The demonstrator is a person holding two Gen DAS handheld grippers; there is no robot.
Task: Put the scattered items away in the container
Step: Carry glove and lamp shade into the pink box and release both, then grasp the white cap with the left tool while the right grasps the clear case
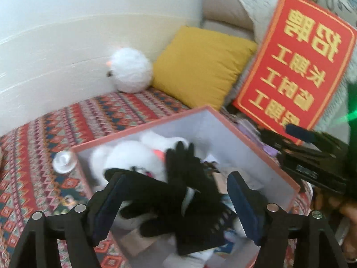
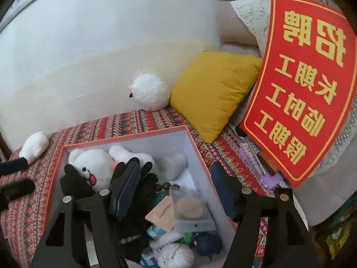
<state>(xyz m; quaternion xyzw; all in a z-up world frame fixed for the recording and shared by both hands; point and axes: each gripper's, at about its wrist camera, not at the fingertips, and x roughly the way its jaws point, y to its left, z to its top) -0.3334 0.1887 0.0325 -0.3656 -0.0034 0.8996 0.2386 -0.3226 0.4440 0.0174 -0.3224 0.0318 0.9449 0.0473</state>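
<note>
The black glove (image 1: 185,178) lies in the pink-rimmed box (image 1: 142,124), directly between the left gripper (image 1: 178,201)'s wide jaws, fingers pointing away; the right gripper (image 2: 176,192), jaws wide and holding nothing, hovers over the same box.

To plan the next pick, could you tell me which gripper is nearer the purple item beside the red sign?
Right. The right gripper hovers at the box edge just beside the purple item; the left gripper is over the box, farther away.
</note>
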